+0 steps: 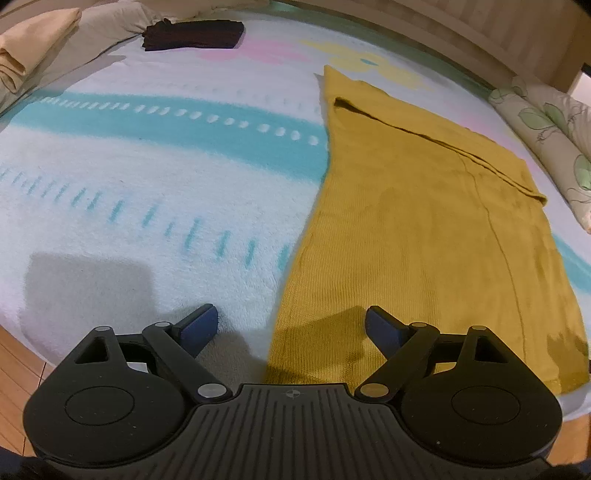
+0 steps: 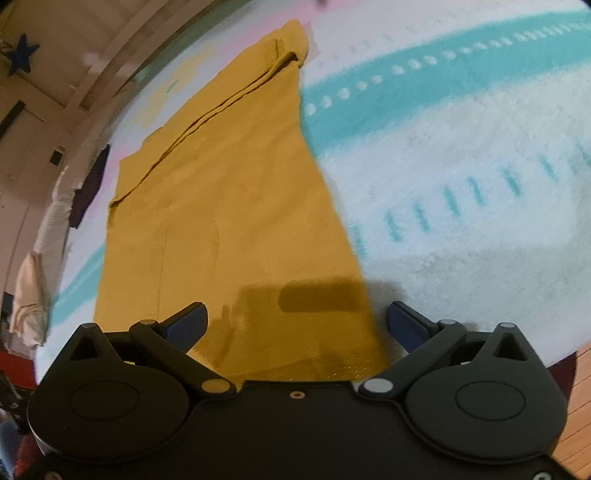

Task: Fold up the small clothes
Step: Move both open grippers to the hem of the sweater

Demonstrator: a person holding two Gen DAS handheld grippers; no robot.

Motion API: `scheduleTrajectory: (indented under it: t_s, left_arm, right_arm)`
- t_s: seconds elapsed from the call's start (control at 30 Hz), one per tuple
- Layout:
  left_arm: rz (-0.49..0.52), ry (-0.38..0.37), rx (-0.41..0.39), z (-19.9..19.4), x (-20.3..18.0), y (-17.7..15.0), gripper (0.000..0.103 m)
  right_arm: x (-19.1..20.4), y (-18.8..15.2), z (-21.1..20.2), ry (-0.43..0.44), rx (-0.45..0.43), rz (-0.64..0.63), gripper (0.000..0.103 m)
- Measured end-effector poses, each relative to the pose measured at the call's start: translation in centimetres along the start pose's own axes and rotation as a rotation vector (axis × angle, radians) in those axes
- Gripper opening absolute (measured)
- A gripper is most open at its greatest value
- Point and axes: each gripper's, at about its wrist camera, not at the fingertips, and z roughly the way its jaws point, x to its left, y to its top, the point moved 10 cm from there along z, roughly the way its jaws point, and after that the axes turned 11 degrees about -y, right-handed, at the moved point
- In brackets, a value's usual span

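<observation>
A mustard knit garment [image 1: 424, 229] lies flat on the bed [image 1: 129, 206], already folded into a long strip. Your left gripper [image 1: 291, 325] and right gripper [image 2: 297, 321] both hover wide open and empty over the garment's near hem. Next, probably pinch both hem corners and fold them toward the garment's far end.

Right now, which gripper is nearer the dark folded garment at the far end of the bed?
Left. The left gripper has the dark folded garment in view ahead, far off. The right gripper, over the yellow knit, doesn't see it.
</observation>
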Motion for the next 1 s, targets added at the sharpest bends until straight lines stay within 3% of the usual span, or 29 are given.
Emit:
scheduleTrajectory:
  t_s: [0.27, 0.43, 0.6, 0.77, 0.9, 1.0]
  left_arm:
    - [-0.026, -0.078, 0.012, -0.3, -0.6, 0.0, 0.081]
    - [-0.037, -0.083, 0.018, 0.1, -0.4, 0.3, 0.080]
    - [0.015, -0.076, 0.050, 0.2, -0.8, 0.2, 0.080]
    - [0.036, -0.079, 0.063, -0.2, -0.9, 0.0, 0.059]
    - [-0.023, -0.185, 0.097, -0.4, -1.7, -0.5, 0.052]
    - [-0.011, -0.191, 0.113, -0.1, -2.0, -0.8, 0.051]
  right_arm:
    - [0.1, -0.3, -0.1, 0.051, 0.020, 0.042, 0.103]
    - [0.5, -0.8, -0.1, 0.076, 0.038, 0.037, 0.103]
    - [0.8, -1.0, 0.0, 0.082, 0.045, 0.027, 0.103]
    - [1.1, -1.2, 0.0, 0.073, 0.042, 0.022, 0.103]
    - [1.2, -1.2, 0.0, 0.068, 0.042, 0.017, 0.103]
    - [1.2, -1.2, 0.0, 0.076, 0.041, 0.028, 0.103]
